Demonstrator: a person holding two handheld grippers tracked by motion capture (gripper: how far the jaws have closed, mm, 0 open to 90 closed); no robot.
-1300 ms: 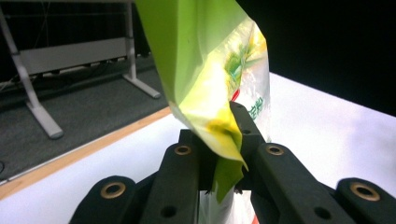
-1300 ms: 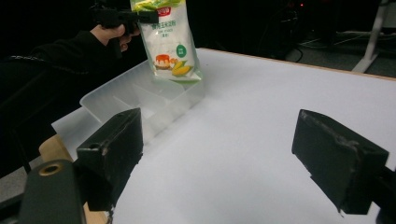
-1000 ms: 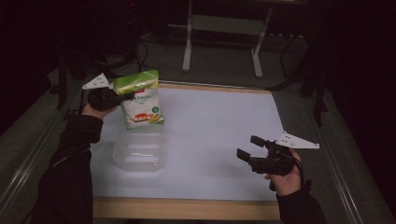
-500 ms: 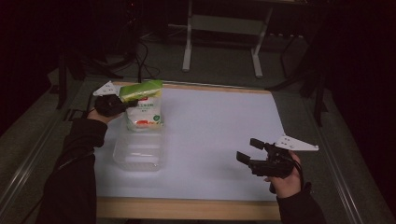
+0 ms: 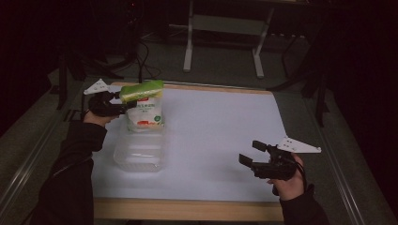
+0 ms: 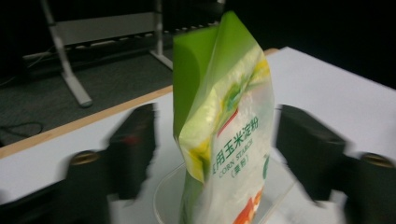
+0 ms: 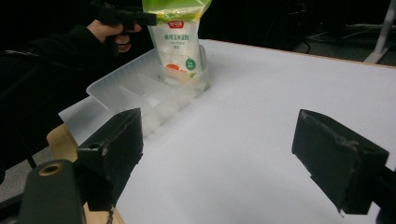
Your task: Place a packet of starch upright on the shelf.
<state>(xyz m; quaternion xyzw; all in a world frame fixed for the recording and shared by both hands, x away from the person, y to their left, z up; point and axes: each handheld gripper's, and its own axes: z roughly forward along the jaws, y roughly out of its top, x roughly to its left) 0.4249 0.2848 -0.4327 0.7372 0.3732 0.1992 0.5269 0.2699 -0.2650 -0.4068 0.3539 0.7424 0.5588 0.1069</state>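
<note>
We see the corn starch bag point(image 5: 144, 107) standing upright in the far end of the clear divided tray point(image 5: 139, 151) on the white worktop point(image 5: 220, 136). The left hand-held gripper point(image 6: 212, 144) flanks its green top, jaws apart. The right hand-held gripper point(image 5: 248, 153) hovers well apart, jaws spread.

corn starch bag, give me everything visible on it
The green-topped plastic corn starch bag is a soft pouch: green folded top, white body, red and orange print low down, "CORN STARCH" under Chinese text. It stands upright with its base in the far end compartment of the clear divided plastic tray. The left gripper is at its top; in the left gripper view the jaws stand apart either side.
</note>
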